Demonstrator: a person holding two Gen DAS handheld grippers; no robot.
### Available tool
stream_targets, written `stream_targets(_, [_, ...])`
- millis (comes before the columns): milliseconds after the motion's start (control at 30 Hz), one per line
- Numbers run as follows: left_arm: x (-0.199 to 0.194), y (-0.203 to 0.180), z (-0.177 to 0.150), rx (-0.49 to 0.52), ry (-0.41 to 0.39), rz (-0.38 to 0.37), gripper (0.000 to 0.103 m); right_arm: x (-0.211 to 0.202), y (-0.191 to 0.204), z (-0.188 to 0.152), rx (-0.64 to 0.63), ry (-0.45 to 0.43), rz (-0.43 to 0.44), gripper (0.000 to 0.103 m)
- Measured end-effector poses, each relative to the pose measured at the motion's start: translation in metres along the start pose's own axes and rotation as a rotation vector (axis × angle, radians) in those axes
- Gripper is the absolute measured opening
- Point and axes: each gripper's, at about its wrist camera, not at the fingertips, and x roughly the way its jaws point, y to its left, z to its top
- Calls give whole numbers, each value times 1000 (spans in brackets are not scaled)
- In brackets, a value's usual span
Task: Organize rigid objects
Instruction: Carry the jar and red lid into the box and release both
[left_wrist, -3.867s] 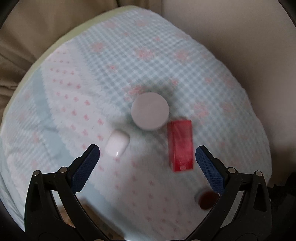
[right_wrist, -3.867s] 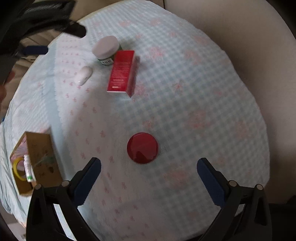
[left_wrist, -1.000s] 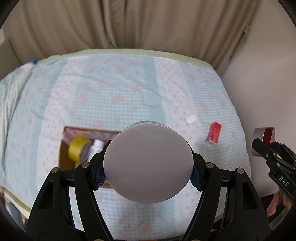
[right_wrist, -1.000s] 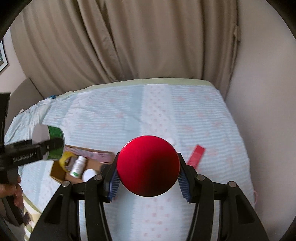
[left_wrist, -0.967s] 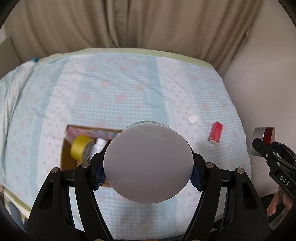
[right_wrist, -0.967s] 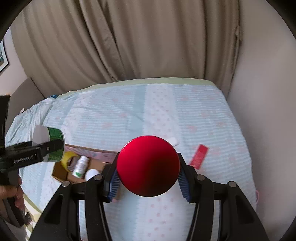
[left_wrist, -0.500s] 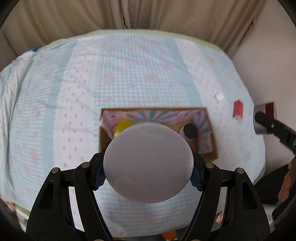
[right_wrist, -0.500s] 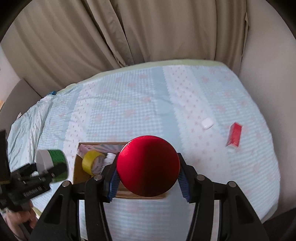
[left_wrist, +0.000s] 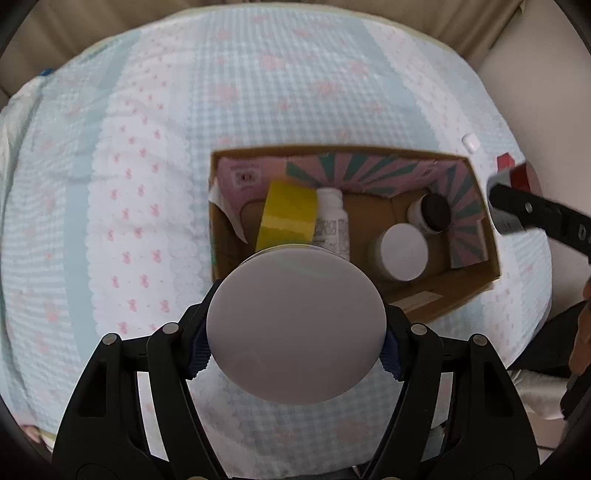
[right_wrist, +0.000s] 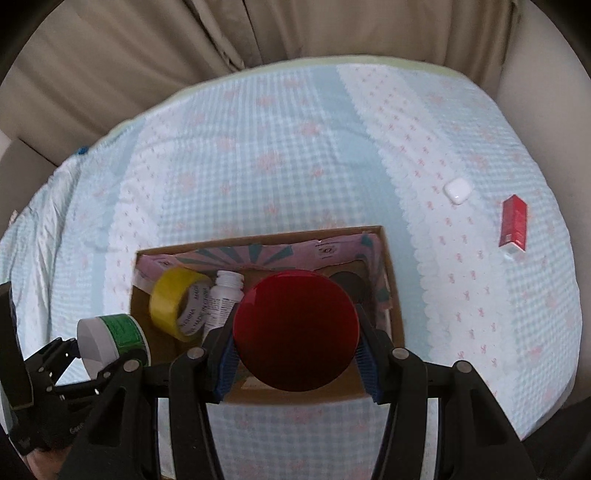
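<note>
Left gripper (left_wrist: 295, 356) clamps the white-lidded jar (left_wrist: 296, 325) across its lid, fingers closed on it, above the near edge of the cardboard box (left_wrist: 476, 291) on the bed (left_wrist: 147, 147). Right gripper (right_wrist: 297, 356) pinches the red tin (right_wrist: 295, 328) likewise, over the box's right half, probably both for dropping in. Red carton (right_wrist: 513, 221) and white case (right_wrist: 457, 190) lie loose on the bed.
</note>
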Motion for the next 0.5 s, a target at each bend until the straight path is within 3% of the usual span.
stream_targets(200, [38,3,-8,12,54,18,68,53,1,9,-38,55,-2,50])
stream_targets(433, [53,-10,1,63,73,32,69,94,9,19,-47,111,38,50])
stream_targets(500, [52,-11,4,63,76,29,78,101,11,22,-26,132,78,50])
